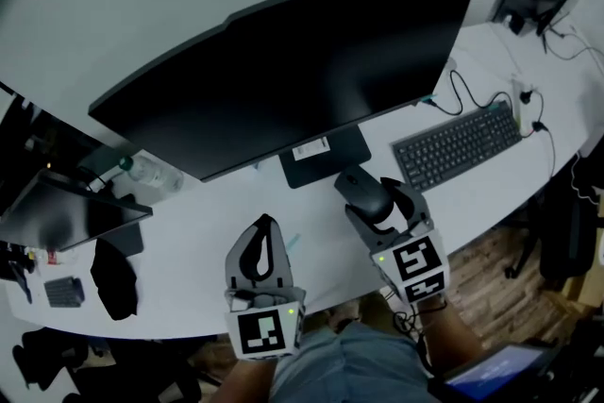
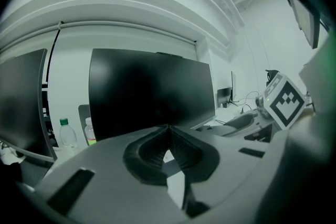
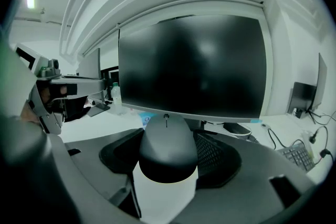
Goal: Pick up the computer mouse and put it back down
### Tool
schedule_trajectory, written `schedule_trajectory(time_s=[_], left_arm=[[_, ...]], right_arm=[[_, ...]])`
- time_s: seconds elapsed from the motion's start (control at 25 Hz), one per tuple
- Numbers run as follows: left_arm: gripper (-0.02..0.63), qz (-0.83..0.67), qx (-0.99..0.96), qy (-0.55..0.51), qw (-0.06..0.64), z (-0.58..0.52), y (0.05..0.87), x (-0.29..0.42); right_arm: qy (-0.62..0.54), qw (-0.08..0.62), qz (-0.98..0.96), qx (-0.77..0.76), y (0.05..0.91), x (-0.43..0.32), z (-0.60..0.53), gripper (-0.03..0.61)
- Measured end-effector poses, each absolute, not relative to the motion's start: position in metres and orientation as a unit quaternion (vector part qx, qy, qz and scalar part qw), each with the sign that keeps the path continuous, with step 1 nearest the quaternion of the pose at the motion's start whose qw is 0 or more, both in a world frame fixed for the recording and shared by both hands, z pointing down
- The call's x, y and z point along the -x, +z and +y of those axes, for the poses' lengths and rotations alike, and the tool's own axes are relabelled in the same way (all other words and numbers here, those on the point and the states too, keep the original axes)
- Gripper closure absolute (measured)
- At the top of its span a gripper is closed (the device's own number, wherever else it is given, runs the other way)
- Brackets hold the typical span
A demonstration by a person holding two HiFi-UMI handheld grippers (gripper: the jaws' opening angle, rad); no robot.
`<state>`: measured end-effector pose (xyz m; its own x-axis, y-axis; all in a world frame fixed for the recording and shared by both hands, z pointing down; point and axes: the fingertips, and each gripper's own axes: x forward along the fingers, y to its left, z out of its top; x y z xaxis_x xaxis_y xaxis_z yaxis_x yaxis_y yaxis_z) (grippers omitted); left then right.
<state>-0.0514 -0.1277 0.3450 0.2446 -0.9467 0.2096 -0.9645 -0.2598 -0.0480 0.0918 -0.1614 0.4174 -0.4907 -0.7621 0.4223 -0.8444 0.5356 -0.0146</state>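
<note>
A black computer mouse (image 1: 362, 188) sits between the jaws of my right gripper (image 1: 376, 201), just in front of the monitor's foot. In the right gripper view the mouse (image 3: 168, 147) fills the gap, with the dark pads (image 3: 218, 157) against its sides, so the right gripper (image 3: 168, 136) is shut on it. White desk (image 3: 163, 202) shows under the mouse; whether the mouse touches the desk I cannot tell. My left gripper (image 1: 265, 226) is to the left over the desk, its fingertips together and nothing in them. The left gripper view shows its jaws (image 2: 168, 128) meeting at the tips.
A wide black monitor (image 1: 293, 80) stands behind the mouse on the white desk (image 1: 189, 250). A black keyboard (image 1: 458, 144) with cables lies to the right. On the left are a plastic bottle (image 1: 151, 173), a second screen (image 1: 66, 212) and a black cloth (image 1: 115, 278).
</note>
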Motion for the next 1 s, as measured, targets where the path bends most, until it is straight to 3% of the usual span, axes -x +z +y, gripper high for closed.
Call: schedule_trajectory(time_s=[1.0], left_arm=[[0.609, -0.589, -0.774, 0.209, 0.100, -0.139, 0.431, 0.045]], right_arm=[[0.232, 0.254, -0.810, -0.474, 0.571, -0.121, -0.165, 0.273]])
